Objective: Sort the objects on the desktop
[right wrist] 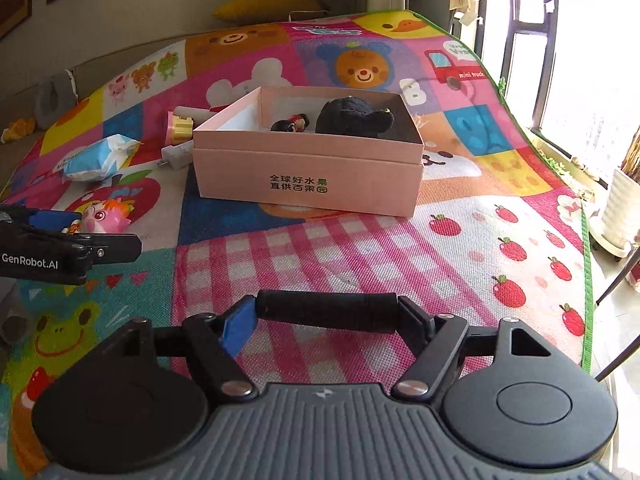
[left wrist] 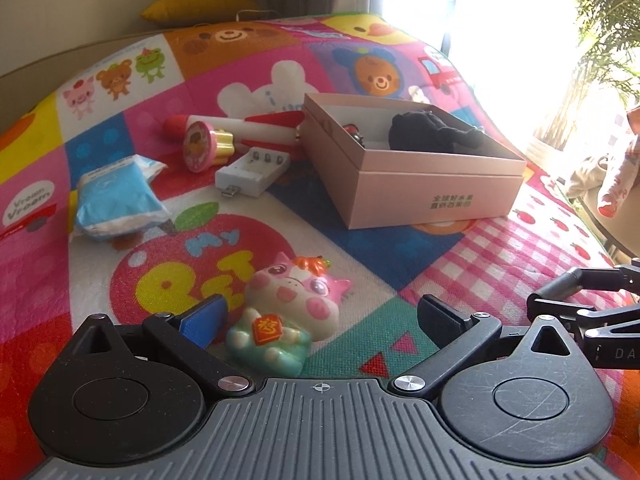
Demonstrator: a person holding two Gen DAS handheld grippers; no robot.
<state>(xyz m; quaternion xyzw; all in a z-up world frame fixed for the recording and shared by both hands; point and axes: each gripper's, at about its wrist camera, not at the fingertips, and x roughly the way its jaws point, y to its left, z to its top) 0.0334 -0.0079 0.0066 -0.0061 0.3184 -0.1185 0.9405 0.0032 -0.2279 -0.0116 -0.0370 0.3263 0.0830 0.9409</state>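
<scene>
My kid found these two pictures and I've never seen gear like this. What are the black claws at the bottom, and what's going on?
Each picture comes from a camera on a hand-held gripper, looking along its two fingers. The left gripper stands open around a pig figurine on the play mat. The right gripper is shut on a black cylinder. Ahead sits a pink box holding a black plush. A blue packet and white charger lie nearby.
</scene>
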